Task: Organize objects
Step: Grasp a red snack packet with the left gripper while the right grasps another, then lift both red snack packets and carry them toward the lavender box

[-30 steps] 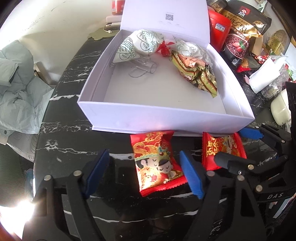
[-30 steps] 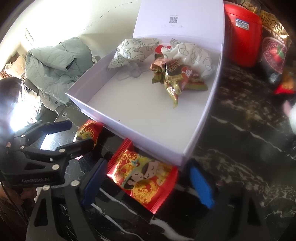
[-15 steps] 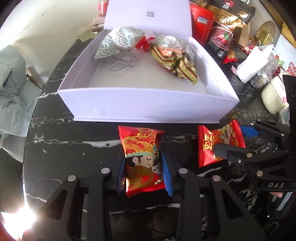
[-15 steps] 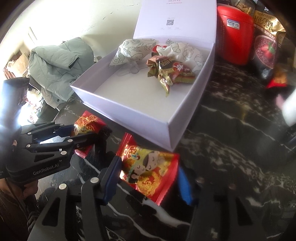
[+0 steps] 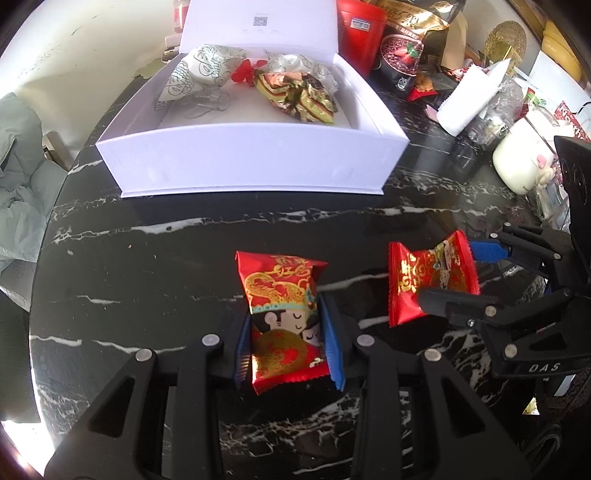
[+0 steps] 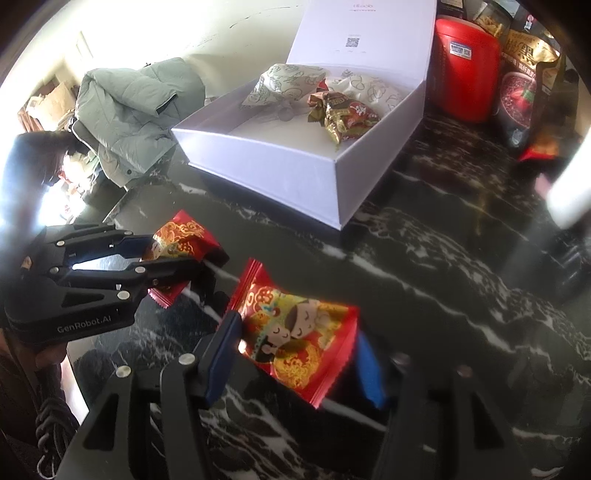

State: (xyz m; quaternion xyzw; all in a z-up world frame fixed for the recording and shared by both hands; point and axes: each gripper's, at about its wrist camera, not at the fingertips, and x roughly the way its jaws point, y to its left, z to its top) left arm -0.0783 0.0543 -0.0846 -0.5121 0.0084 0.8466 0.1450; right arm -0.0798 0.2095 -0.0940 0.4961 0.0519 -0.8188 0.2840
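My left gripper [image 5: 290, 343] is shut on a red snack packet [image 5: 282, 306] with cartoon figures, held above the black marble table [image 5: 147, 266]. My right gripper [image 6: 295, 358] is shut on a second red snack packet [image 6: 299, 336]. In the left wrist view the right gripper [image 5: 461, 275] holds its packet [image 5: 428, 280] to the right. In the right wrist view the left gripper [image 6: 155, 258] holds its packet [image 6: 181, 236] to the left. An open white box [image 5: 251, 158] stands beyond, holding gold candy wrappers [image 5: 299, 96] and patterned pouches [image 5: 201, 70].
A red canister [image 5: 360, 29], a cereal bag [image 5: 410, 48], a white paper bag [image 5: 469, 99] and a white mug [image 5: 521, 162] crowd the back right. A grey-green jacket [image 6: 133, 110] lies on a chair off the table's left edge.
Both grippers closed on their red packets, lifted them off the table and drew back from the white box.
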